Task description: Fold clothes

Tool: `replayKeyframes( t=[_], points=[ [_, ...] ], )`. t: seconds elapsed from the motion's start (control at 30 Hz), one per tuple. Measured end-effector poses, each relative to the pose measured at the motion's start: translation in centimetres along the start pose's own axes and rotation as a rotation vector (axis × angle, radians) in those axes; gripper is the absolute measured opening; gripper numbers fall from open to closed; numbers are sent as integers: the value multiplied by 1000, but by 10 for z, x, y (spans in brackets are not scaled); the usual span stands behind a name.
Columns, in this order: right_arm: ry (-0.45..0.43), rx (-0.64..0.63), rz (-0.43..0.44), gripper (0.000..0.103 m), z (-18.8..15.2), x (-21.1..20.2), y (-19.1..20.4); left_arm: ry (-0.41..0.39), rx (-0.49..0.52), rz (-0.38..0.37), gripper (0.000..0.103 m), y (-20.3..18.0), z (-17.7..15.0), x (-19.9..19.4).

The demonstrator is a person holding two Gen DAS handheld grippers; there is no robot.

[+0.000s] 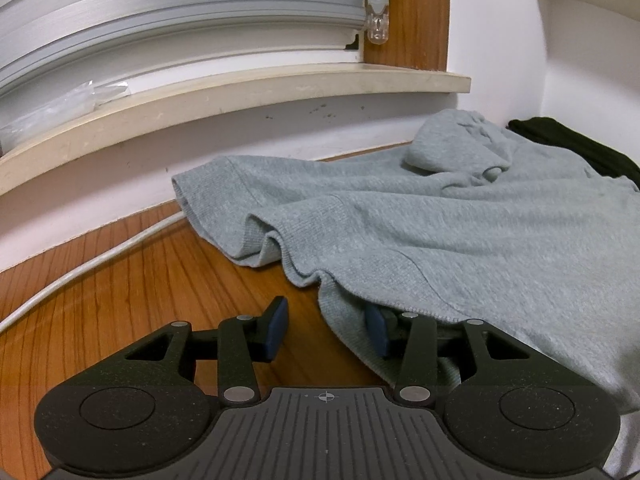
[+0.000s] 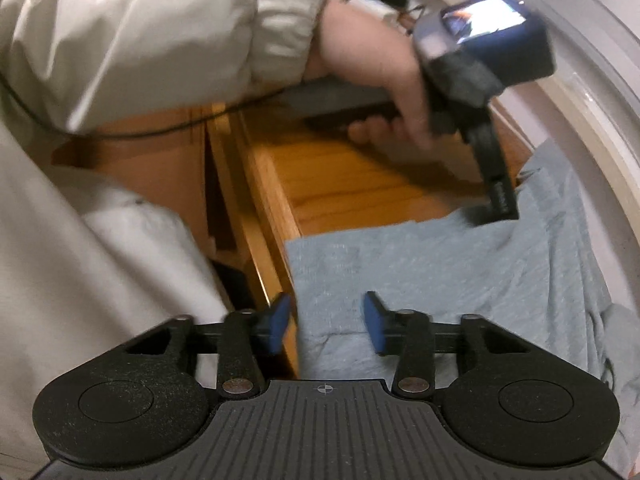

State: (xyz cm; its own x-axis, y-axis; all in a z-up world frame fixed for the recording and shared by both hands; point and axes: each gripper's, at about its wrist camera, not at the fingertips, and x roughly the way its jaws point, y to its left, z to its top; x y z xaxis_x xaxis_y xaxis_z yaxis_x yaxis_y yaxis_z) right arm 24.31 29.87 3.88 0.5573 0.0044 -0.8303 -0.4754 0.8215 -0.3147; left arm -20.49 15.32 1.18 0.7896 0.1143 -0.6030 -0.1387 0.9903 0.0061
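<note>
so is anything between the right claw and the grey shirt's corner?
Nothing visible. The right claw sits over the table edge with the grey shirt corner directly below and ahead. The left claw is farther along the same hem, off to the side. The dark garment lies beyond the shirt.

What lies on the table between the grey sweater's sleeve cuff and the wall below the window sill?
In the left wrist view, a white cable runs along the wooden table between the grey sweater and the wall.
</note>
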Motion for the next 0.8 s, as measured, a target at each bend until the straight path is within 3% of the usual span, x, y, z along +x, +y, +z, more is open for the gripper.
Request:
replayKeyframes(
  t=[0.03, 0.07, 0.1, 0.13, 0.23, 0.27, 0.53, 0.63, 0.73, 0.8],
  points=[
    [-2, -3, -2, 31, 0, -1, -1, -3, -8, 7, 48, 1, -1, -3],
    [-7, -1, 5, 21, 0, -4, -2, -6, -16, 17, 48, 2, -2, -5],
    [-18, 1, 7, 18, 0, -7, -4, -9, -25, 26, 48, 3, -3, -8],
    [-24, 6, 10, 18, 1, -10, -5, -12, -33, 35, 43, 4, -4, -11],
    [-36, 38, 49, 14, 4, -25, -5, -29, -41, 112, 42, 7, -10, -24],
    [-53, 44, 74, 6, 6, -33, -4, -37, -53, 111, 42, 10, -12, -28],
    [-122, 75, 232, 6, 13, -57, 7, -80, -103, 116, 42, 16, -10, -52],
    [-111, 72, 255, 9, 12, -49, 7, -67, -88, 78, 42, 7, -5, -46],
    [-122, 83, 202, 23, 11, -54, 1, -58, -47, 37, 43, -9, -4, -38],
    [-130, 87, 150, 42, 10, -60, -5, -40, -19, 9, 43, -19, -4, -31]
  ],
)
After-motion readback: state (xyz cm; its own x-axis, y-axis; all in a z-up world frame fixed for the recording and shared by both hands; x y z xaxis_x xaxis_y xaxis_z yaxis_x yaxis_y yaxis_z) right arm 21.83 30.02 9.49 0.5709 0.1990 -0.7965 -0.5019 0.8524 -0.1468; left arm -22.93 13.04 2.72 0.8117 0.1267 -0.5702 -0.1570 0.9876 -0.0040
